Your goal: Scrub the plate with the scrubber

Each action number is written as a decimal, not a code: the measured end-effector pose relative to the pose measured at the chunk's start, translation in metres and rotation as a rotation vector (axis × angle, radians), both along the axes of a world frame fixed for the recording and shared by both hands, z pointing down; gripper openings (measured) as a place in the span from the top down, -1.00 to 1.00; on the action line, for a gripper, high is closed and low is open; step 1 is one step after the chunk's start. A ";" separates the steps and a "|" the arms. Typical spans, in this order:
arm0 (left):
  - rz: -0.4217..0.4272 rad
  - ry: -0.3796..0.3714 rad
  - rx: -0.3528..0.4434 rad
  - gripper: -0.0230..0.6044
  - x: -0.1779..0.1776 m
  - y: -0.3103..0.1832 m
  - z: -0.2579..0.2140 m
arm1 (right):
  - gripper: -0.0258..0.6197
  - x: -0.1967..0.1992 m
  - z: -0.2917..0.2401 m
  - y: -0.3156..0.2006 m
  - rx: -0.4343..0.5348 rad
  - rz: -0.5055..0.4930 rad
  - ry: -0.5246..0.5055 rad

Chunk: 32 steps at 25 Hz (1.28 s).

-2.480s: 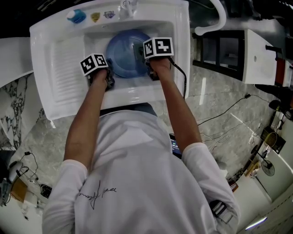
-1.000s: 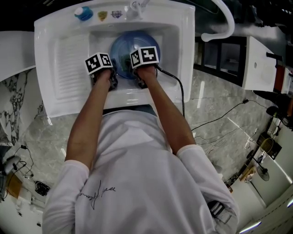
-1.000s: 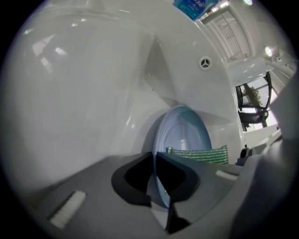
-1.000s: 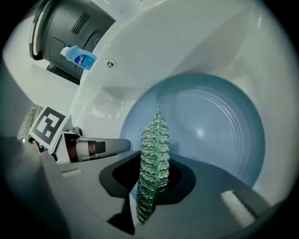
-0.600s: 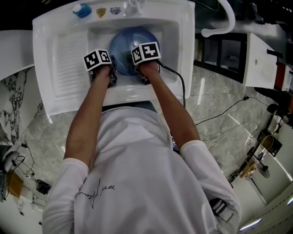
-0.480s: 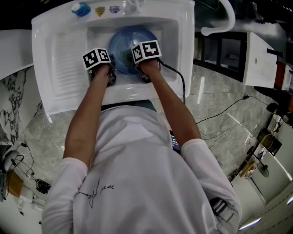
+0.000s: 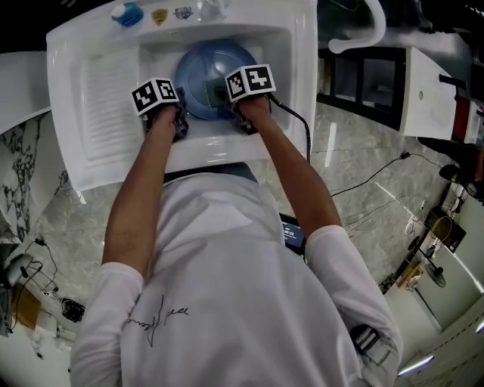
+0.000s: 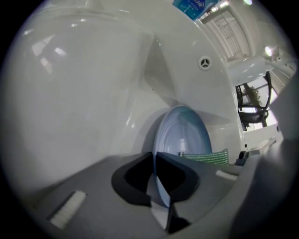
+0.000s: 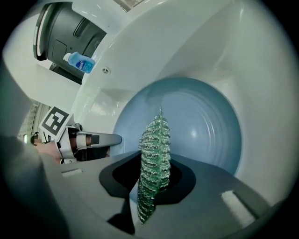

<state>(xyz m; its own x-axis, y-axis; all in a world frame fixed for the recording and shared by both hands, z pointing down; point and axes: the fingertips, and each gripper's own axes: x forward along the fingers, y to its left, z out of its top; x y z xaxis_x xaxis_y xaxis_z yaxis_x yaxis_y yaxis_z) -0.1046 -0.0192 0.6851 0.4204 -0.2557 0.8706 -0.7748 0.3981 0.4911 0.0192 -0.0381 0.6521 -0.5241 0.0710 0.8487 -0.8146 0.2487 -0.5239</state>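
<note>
A pale blue plate (image 7: 209,74) lies in the white sink basin (image 7: 281,83). My left gripper (image 7: 175,123) is shut on the plate's near left rim, and the left gripper view shows the plate (image 8: 183,135) edge-on between the jaws of this gripper (image 8: 159,186). My right gripper (image 7: 231,113) is shut on a green scrubber (image 9: 154,161), held upright over the near part of the plate (image 9: 205,126). The scrubber (image 8: 205,156) also shows past the plate in the left gripper view. In the head view, the marker cubes hide both sets of jaws.
A ribbed draining board (image 7: 102,98) lies left of the basin. A blue soap bottle (image 7: 126,13) and the tap (image 7: 212,7) stand on the back ledge. The bottle (image 9: 80,63) also shows in the right gripper view. A grey marble counter (image 7: 363,151) lies to the right.
The right gripper with the scrubber slid left across the plate, then back a little to the right. The left gripper has kept its hold on the rim.
</note>
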 end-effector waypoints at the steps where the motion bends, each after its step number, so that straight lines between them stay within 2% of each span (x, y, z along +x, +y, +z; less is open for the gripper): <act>1: 0.001 0.000 0.001 0.70 0.000 0.000 0.000 | 0.73 0.003 0.000 -0.001 0.001 0.003 0.001; 24: 0.011 0.006 0.005 0.70 0.002 -0.001 -0.001 | 0.73 0.053 -0.001 -0.010 0.031 0.030 0.092; 32: 0.011 0.007 0.005 0.70 0.002 -0.002 -0.001 | 0.73 0.077 -0.002 -0.018 0.054 0.036 0.183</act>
<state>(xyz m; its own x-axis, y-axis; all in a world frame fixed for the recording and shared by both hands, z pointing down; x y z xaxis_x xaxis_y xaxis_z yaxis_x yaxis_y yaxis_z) -0.1026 -0.0209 0.6842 0.4293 -0.2554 0.8663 -0.7756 0.3872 0.4985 0.0965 -0.0565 0.6498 -0.3618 0.0070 0.9322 -0.9041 0.2413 -0.3527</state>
